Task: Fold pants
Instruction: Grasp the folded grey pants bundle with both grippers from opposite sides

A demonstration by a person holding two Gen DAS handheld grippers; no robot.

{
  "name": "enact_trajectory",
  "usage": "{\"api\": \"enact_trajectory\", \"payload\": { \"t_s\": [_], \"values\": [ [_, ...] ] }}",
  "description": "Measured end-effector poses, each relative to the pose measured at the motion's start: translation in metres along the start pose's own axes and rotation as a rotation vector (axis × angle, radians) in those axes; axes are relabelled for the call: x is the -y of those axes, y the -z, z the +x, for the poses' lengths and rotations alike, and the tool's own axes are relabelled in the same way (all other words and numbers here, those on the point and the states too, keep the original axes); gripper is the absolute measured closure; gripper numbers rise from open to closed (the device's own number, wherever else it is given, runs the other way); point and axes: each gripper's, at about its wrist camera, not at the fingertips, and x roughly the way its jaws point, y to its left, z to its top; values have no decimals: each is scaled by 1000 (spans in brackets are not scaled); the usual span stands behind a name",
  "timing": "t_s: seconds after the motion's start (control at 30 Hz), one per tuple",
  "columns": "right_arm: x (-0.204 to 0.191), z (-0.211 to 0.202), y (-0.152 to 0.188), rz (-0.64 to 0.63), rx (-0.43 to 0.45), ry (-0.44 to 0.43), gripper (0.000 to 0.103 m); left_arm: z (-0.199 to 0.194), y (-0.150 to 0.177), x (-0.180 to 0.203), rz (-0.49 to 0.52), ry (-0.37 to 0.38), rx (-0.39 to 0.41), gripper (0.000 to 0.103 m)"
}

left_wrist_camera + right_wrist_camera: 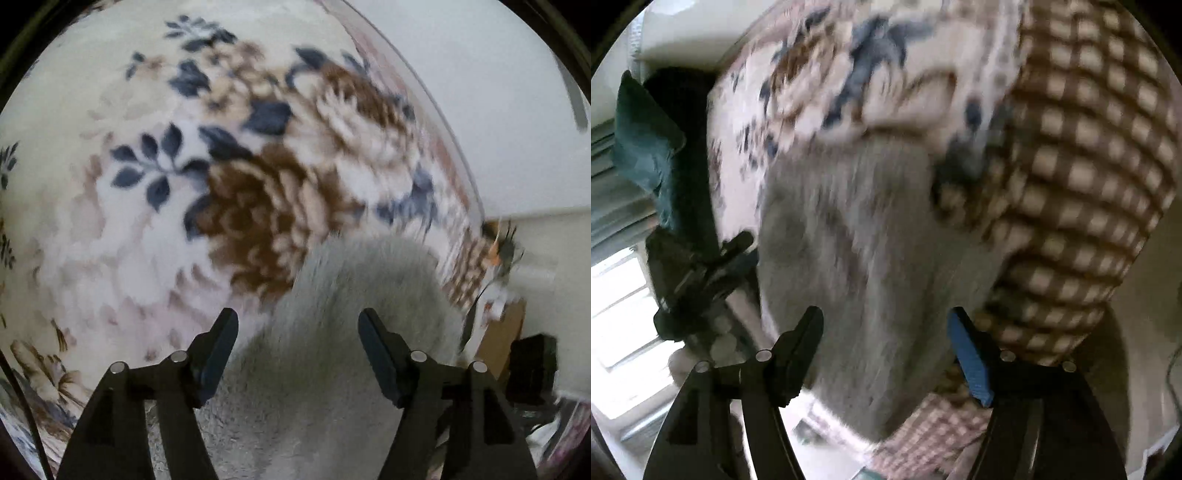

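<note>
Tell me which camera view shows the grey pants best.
The right wrist view: the grey pants fill its centre, lying over a floral blanket. The left wrist view catches only one rounded end, with the blanket taking most of that picture.

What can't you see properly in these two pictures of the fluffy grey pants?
- Grey pants: left wrist view, lower part cut off by the bottom edge and the left hand-held gripper; legs or waistband cannot be told.
- Pants' folds: right wrist view, smeared by motion blur.
- Clutter past the floral blanket: too blurred and small to name.
</note>
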Motion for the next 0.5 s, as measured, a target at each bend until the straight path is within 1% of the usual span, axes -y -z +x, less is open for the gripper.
{"api": "enact_trajectory", "payload": {
  "t_s": [0.03,0.07,0.1,0.13,0.17,0.2,0.23,0.27,0.3,0.33,0.37,0.43,0.47,0.5],
  "values": [
    [-1,15,3,2,-24,-15,31,10,2,1,27,-36,-13,40],
    [-3,29,6,0,-45,-10,33,18,5,0,46,-46,-15,54],
    [-5,38,8,-6,-48,1,56,25,7,1,62,-43,-21,70],
    [-6,47,11,-17,-45,62,91,30,8,4,78,-65,-13,82],
    [-5,49,12,-20,-28,92,90,28,9,3,91,-84,6,86],
    [-3,43,13,-11,16,136,91,27,8,3,104,-108,29,88],
    [-1,35,14,-12,54,166,92,25,6,-1,95,-123,42,88],
    [-1,25,13,-22,89,196,93,26,2,-13,70,-122,37,88],
    [3,16,11,-29,114,229,94,26,1,-24,40,-103,26,88],
    [6,14,9,-20,112,234,94,21,-2,-34,0,-93,41,87],
    [7,16,7,-15,97,230,94,19,-3,-36,-10,-80,47,86],
    [-4,25,6,-68,31,225,92,13,-3,-31,-1,-35,43,85],
    [-12,27,7,-90,16,221,92,7,-3,-28,4,-17,46,80],
    [-23,25,10,-123,14,202,88,-5,0,-24,7,4,59,77]
  ]
}}
